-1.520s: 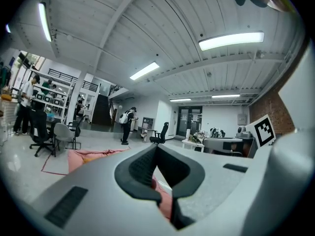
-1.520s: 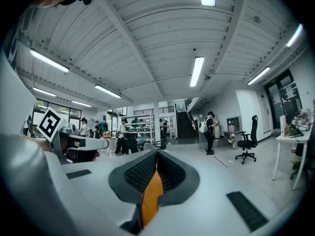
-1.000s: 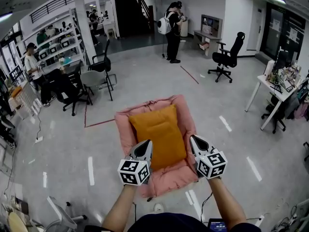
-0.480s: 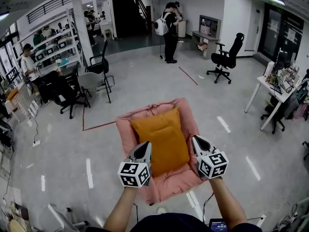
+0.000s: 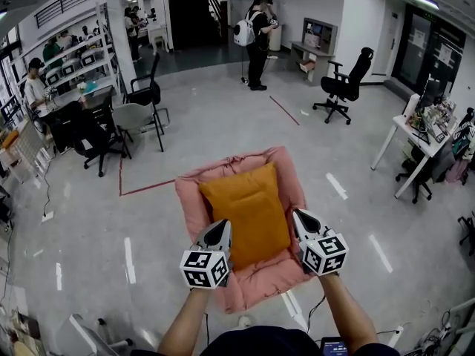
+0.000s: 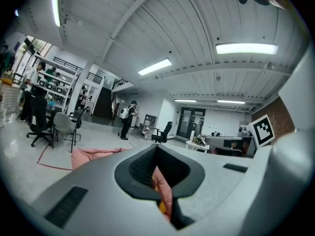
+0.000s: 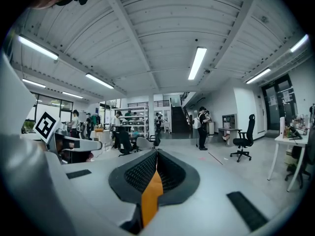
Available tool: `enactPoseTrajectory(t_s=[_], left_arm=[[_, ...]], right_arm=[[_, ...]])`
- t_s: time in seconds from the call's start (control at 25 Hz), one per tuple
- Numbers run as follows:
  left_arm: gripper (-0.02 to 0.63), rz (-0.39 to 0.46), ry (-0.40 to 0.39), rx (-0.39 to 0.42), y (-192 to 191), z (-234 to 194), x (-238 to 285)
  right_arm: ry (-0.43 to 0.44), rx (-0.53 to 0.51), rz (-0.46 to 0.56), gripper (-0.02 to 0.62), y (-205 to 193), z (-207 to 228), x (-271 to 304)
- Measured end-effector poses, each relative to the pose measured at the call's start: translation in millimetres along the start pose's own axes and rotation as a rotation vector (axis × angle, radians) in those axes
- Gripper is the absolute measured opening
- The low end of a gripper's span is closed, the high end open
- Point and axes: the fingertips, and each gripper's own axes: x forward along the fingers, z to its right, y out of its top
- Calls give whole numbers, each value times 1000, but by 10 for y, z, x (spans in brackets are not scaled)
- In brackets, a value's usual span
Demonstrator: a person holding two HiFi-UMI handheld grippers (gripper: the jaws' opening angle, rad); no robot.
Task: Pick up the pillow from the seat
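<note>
A person is looking steeply down at a pink padded seat [image 5: 191,199] lying on a shiny grey floor [image 5: 185,132]. An orange pillow [image 5: 245,212] is resting on the seat, filling most of its middle, its long side running from 11 to 5 o'clock. Two bare forearms are reaching in from 6 o'clock, each carrying a gripper.

The left gripper [image 5: 222,227] is hovering at the pillow's 8 o'clock edge. Its fingers are pressed together with nothing between them, and a sliver of pink seat and orange pillow is showing beyond them. The right gripper [image 5: 300,218] is hovering at the pillow's 4 o'clock edge, its fingers likewise closed and empty, with orange showing past them. Whether either gripper is touching the pillow cannot be told.

A black office chair [image 5: 343,87] is standing at 1 o'clock. A person with a white backpack [image 5: 251,39] is standing at 12 o'clock, well apart from the seat.
</note>
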Motion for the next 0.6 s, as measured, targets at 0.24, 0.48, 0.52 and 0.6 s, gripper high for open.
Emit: enactPoseTrajectory(t_s=[0.24,0.48,0.52,0.6], left_arm=[[3,-3,-31,-27,-62,-9,70],[3,-6,-36,-31,-60,-61,100],[3,-4,-35,-31,-51,-63,109],[3,-1,-33,-35,-42,-68,132]], right_arm=[[-8,-1,-13,18,-37,54,56],[-9,8,-25,18,-64,70,132],[-6,8,-26,18,-61,74,150],[3,7,-28,18,-57,83,189]])
